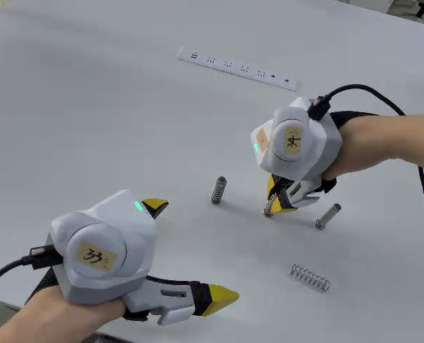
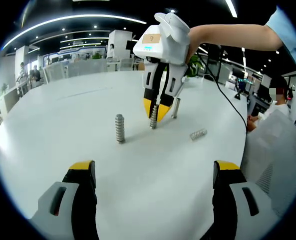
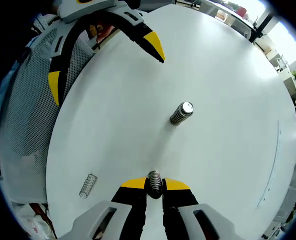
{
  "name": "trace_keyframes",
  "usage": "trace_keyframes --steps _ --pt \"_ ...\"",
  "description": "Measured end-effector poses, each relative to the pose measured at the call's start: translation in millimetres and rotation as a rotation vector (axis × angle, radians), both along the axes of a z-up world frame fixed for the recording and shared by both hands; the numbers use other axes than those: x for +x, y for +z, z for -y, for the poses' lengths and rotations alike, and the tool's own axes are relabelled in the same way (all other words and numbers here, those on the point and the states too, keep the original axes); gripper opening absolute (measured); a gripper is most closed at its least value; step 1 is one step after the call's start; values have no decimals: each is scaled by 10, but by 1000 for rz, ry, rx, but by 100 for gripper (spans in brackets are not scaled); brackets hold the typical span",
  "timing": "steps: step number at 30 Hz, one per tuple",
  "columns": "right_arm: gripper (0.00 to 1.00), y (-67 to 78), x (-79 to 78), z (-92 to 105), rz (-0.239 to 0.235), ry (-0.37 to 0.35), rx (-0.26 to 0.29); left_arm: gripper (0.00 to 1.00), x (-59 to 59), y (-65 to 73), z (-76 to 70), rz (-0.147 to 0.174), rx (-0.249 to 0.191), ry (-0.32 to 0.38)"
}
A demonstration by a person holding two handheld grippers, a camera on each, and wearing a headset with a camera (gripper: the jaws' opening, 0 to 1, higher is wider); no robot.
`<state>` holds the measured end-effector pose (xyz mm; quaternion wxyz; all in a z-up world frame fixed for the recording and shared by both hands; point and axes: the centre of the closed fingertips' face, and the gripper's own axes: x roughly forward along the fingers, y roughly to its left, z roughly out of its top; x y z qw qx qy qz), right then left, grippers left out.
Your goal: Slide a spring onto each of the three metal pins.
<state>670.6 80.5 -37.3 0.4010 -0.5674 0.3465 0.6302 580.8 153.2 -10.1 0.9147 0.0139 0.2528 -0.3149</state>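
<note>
Tongs: right gripper [image 1: 282, 204] clenched on upright spring [image 1: 269, 207], just beside bare pin [image 1: 327, 216]; left gripper [image 1: 189, 251] gaping, well apart from it. Loose spring [image 1: 310, 278] lies near bare pin. Likely light, squashy, apt to roll: pinch mid-coil, gently.

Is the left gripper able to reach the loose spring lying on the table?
Probably yes: the left gripper is open, and bare table lies between it and the loose spring.
</note>
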Motion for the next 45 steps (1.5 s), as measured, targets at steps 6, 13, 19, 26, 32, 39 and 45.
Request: trace_keyframes --steps 6,13,19,26,32,39,45 --pt "8 -19 2 -8 0 2 -5 97 -4 1 5 -1 -5 -3" --pt "19 -21 -3 -28 -6 -7 9 97 -1 8 -5 0 -4 -5" --pt "47 -1 25 -41 12 -28 50 97 -4 22 4 4 -2 -14" --pt "86 56 -28 -62 2 -73 135 97 -29 40 20 5 7 -32" --pt "99 127 -70 -62 -9 -138 209 97 -30 71 13 10 14 -36" --pt "99 237 -146 -18 -24 -205 286 97 -30 133 23 16 20 -48" --pt "99 326 -172 51 -26 -256 324 97 -22 157 38 30 12 -51"
